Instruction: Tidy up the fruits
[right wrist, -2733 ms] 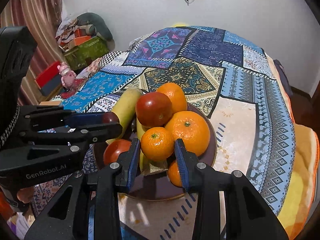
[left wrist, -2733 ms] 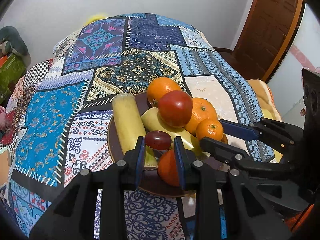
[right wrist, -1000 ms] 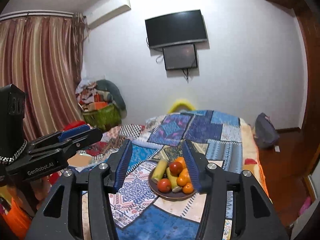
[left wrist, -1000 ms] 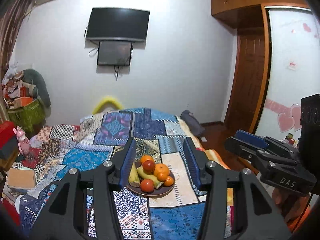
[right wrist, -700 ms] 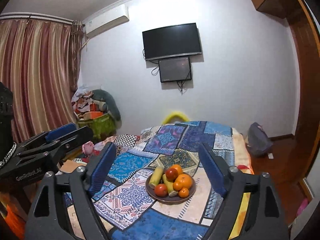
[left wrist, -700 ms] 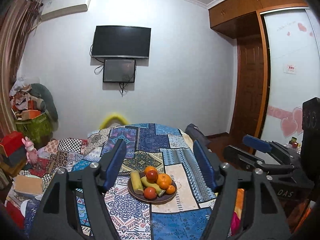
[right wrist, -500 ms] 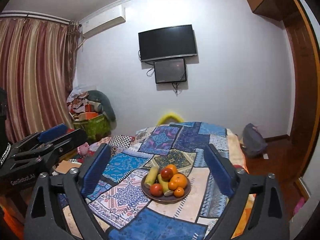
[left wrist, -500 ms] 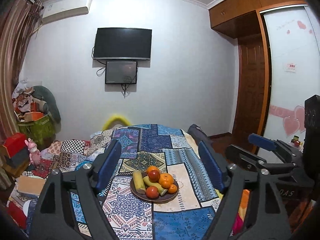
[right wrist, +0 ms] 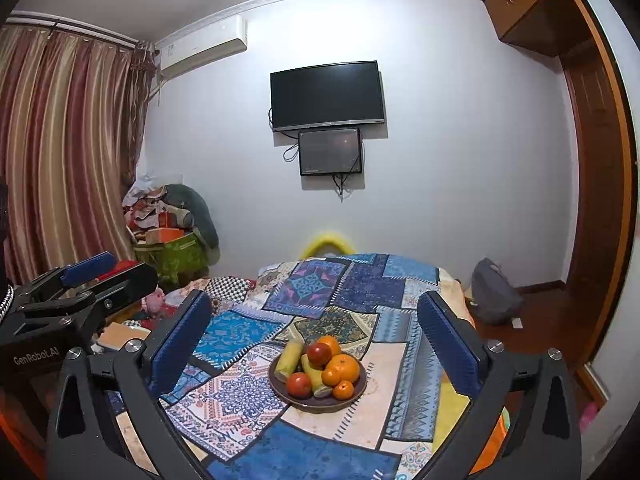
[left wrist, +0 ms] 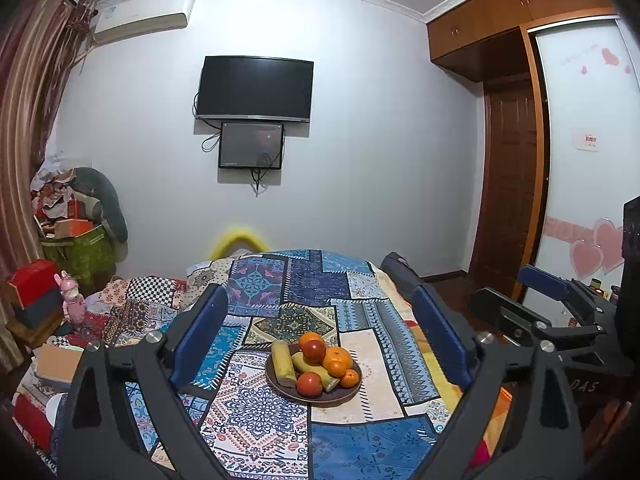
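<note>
Your left gripper [left wrist: 320, 336] is spread wide and holds nothing, well back from the patchwork bedspread [left wrist: 376, 452]. Centred on that spread, the brown plate [right wrist: 356, 394] carries bananas, oranges and red fruits [right wrist: 320, 364]. Your right gripper [right wrist: 314, 338] is likewise wide apart and empty.

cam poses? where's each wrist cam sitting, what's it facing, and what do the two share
Left wrist: on the left gripper, held back from the bed, facing the fruit plate and wall TV; own open fingers frame the view, right gripper at right edge.
Right wrist: on the right gripper, same heading, curtains at left; own open fingers show, left gripper at left edge.
Shared: plate, patchwork bedspread, TV.
</note>
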A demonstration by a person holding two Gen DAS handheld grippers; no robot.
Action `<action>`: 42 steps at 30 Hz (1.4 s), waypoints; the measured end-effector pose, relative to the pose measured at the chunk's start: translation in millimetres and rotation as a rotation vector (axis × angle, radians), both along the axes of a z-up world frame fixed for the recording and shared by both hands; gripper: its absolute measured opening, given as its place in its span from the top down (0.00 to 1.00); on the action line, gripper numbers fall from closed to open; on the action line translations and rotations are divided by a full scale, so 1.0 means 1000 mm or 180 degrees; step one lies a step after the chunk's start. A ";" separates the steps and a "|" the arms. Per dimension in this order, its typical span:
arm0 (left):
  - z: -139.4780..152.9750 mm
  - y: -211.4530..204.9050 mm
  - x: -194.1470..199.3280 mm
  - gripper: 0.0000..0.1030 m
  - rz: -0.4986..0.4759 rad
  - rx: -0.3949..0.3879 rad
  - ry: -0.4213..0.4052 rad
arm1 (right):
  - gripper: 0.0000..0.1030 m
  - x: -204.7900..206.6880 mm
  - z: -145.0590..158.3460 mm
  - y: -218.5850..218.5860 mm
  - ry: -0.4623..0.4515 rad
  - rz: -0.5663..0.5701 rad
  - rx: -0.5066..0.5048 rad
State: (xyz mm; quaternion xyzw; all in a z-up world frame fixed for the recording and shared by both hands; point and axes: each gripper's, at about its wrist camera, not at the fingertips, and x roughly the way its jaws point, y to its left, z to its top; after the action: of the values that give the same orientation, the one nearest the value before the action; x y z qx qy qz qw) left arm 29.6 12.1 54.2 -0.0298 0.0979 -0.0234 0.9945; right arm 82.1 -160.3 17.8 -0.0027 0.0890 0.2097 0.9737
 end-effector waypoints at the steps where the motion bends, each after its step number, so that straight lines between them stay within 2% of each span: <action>1: 0.000 0.000 -0.001 0.07 0.0004 0.0002 -0.0004 | 0.00 0.000 0.000 0.000 -0.0004 -0.0004 0.0001; 12: -0.002 0.002 -0.002 0.00 0.0033 -0.0001 0.0011 | 0.00 -0.002 0.003 -0.002 -0.0013 -0.0021 0.0014; 42: -0.004 0.002 0.004 0.00 -0.0037 -0.0012 0.0067 | 0.00 -0.004 0.007 -0.008 0.0027 -0.0053 0.0102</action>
State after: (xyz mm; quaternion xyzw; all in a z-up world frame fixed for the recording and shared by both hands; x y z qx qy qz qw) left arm 33.3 13.6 50.6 -0.0314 0.1084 -0.0291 0.9932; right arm 77.6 -168.6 24.8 0.0145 0.0899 0.2029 0.9749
